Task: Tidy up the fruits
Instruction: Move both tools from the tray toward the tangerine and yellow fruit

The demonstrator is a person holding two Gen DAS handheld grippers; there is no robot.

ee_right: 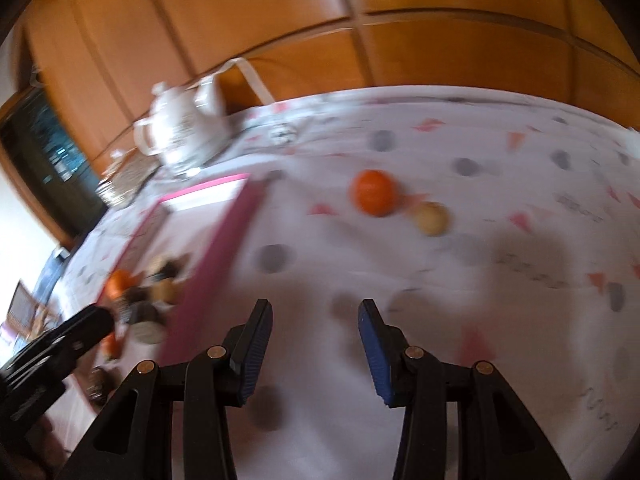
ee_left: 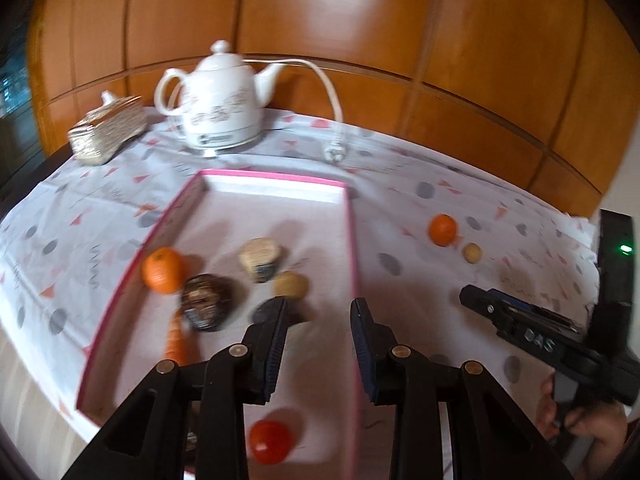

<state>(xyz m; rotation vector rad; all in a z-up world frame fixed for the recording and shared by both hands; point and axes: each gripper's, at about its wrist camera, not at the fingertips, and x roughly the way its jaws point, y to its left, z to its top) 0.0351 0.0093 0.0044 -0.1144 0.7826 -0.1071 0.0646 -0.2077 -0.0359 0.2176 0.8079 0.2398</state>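
Black left gripper (ee_left: 319,308) hangs parted, empty, over the pink-rimmed shallow tray (ee_left: 352,240) holding a glossy tomato (ee_left: 270,440); right gripper (ee_right: 316,312) — parted, empty — faces a round orange (ee_right: 374,192) on patterned cloth (ee_right: 480,152).

Glossy wood panels (ee_left: 480,40) reflect light. Matt printed cloth (ee_left: 440,200) covers the desk. The teapot (ee_left: 224,108) looks like glazed ceramic, the tray (ee_left: 276,176) like smooth card. Matt black plastic left tool (ee_left: 320,312).
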